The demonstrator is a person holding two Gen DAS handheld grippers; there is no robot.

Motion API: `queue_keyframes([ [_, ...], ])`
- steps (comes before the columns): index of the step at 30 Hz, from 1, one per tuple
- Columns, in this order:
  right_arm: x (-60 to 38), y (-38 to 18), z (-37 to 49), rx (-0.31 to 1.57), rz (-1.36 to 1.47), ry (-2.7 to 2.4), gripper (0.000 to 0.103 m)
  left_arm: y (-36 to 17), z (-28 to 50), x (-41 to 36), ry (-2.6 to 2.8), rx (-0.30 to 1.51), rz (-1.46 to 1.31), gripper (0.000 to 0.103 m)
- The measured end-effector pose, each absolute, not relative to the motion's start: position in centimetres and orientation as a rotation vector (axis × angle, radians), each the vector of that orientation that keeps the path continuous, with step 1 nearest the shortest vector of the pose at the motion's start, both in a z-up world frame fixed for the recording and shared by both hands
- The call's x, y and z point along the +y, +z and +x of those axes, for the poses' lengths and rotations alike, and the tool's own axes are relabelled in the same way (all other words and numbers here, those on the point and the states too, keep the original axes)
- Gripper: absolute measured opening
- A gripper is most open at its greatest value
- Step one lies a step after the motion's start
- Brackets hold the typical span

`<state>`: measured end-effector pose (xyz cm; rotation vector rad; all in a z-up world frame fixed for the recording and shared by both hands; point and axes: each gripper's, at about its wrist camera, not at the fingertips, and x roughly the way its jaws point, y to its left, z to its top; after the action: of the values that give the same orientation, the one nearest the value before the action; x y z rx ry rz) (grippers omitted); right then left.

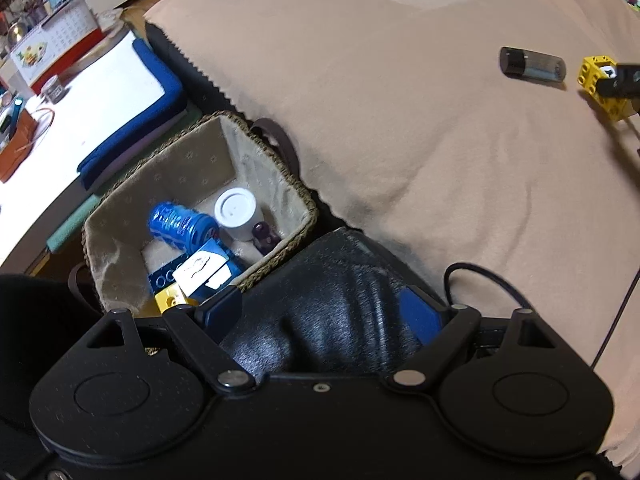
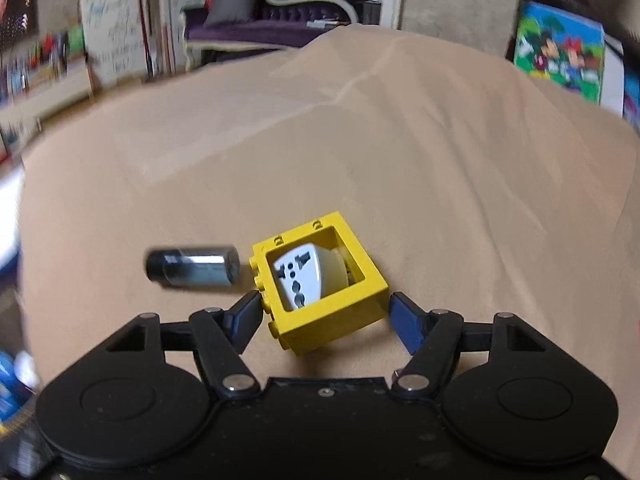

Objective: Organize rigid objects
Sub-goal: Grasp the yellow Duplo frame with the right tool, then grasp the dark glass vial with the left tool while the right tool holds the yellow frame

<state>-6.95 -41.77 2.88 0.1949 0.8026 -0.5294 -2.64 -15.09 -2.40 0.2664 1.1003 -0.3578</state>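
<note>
A yellow frame brick [image 2: 324, 288] with a white plug adapter [image 2: 300, 276] inside lies on the beige cloth [image 2: 360, 152]. My right gripper [image 2: 326, 316] straddles it, open; the left pad is at its studs and the right pad stands just off its side. A dark cylinder with a clear end [image 2: 192, 266] lies just left of the brick. My left gripper [image 1: 324, 312] is open over a black leather surface [image 1: 332, 292], beside a woven basket [image 1: 280, 168]. The basket holds a blue cylinder [image 1: 182, 222], a white cup [image 1: 236, 210], a blue labelled piece [image 1: 204, 270] and a yellow brick [image 1: 170, 300].
A white table [image 1: 100, 92] with a calendar and small items runs along the left, with folded blue cloth [image 1: 132, 120] at its edge. A black cable [image 1: 480, 276] loops on the beige cloth. A colourful box [image 2: 560, 56] stands at the far right.
</note>
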Motion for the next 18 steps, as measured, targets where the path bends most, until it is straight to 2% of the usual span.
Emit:
queue_keyframes([
  [7, -43.8, 6.1, -10.6, 0.701, 0.402, -0.483, 0.069, -0.4, -2.0, -18.6, -0.419, 1.065, 0.302, 0.084],
  [11, -43.8, 7.5, -13.1, 0.657, 0.416, -0.525, 0.069, 1.2, -1.3, -21.6, -0.459, 1.022, 0.327, 0.088],
  [18, -43.2, 7.6, -17.7, 0.6, 0.387, -0.632, 0.069, 3.1, 1.4, -27.3, -0.514, 1.002, 0.289, 0.089],
])
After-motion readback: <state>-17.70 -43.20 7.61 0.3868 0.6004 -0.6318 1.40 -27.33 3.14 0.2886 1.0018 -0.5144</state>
